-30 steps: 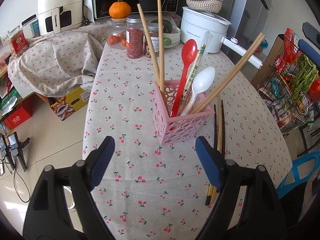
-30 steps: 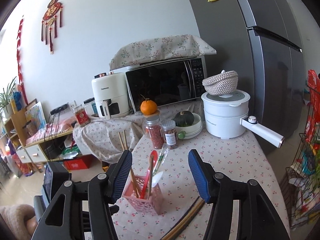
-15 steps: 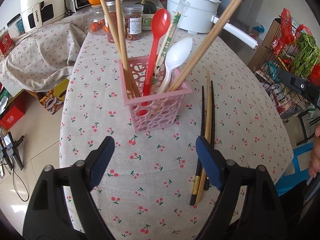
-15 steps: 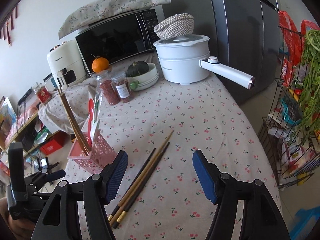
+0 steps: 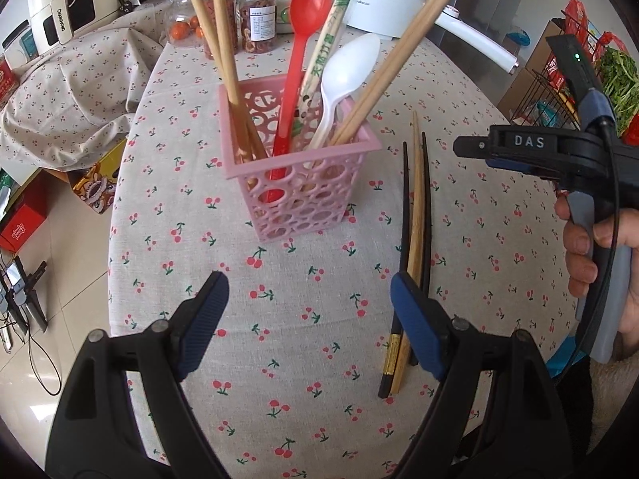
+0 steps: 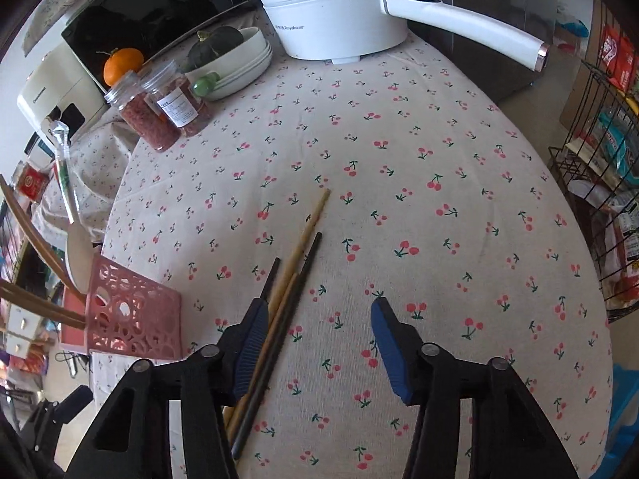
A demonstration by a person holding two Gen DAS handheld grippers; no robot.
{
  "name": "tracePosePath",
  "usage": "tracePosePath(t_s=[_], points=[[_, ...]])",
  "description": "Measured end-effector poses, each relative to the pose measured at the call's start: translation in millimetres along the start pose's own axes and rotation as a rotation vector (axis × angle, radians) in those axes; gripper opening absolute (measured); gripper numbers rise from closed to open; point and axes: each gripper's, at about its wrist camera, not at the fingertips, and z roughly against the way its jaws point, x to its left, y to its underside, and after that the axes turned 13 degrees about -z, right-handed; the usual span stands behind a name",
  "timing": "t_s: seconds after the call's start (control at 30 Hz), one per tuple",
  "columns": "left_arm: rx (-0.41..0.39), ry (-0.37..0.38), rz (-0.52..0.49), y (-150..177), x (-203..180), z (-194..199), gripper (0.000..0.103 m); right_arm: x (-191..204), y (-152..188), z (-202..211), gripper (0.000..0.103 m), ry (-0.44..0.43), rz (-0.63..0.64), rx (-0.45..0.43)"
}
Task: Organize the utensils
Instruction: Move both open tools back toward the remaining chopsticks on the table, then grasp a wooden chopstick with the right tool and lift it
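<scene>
The loose chopsticks, two black ones with a pale wooden one between them, lie flat on the counter just to the right of the pink perforated plastic utensil basket; their long axis runs away from me, tips toward the white electric pot with the long handle and butt ends toward my body; in the right wrist view they pass under my right gripper, beneath its left finger, so they sit off-centre toward the basket side rather than between my fingers; that gripper's fingers are spread wide and hold nothing; I judge a small shift toward the basket would put the bundle between them, closing across its width.

My left gripper hangs nearer to me than the basket, roughly in line with it; its fingers are also spread and empty, the right one overlapping the chopsticks' near ends in the picture, whether touching I cannot tell; my right side looks the better placed for the pick.

The basket already stands with wooden chopsticks, a red plastic spoon, a white plastic spoon and a wrapped pair leaning out of it; there is a gap among them for more.

The counter wears a cream cloth printed with cherries, soft and a little wrinkled, so thin sticks may roll or sink; beyond the pot's side stand clear jars and a bowl holding a dark squash; to the right of the basket, past the counter edge, a wire rack of groceries.
</scene>
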Motion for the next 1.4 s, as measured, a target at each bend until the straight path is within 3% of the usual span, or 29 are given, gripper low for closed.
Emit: tracePosePath(t_s=[0.1,0.2,0.37,0.5,0.77,1.13,1.4], points=[[0.005,0.01,0.011,1,4,0,0.083,9,-3,-17,0.024,-0.048,-0.029,0.052],[0.012,0.01,0.024,3,10,-2,0.083,21,-3,-28,0.016,-0.081,-0.038,0.082],[0.025,0.016,0.04,8,16,-4,0.083,29,-2,-42,0.013,-0.06,-0.029,0.084],[0.026,0.015,0.041,10,17,-3,0.083,30,-3,-46,0.012,0.008,-0.017,0.078],[0.015,0.015,0.03,10,15,-1,0.083,39,5,-48,0.013,0.077,0.086,0.096],[0.018,0.009,-0.049,9,-5,-2,0.083,4,5,-12,0.008,-0.071,0.01,0.12],[0.022,0.034,-0.126,5,-34,-11,0.083,-26,11,41,0.007,-0.207,-0.038,0.09]])
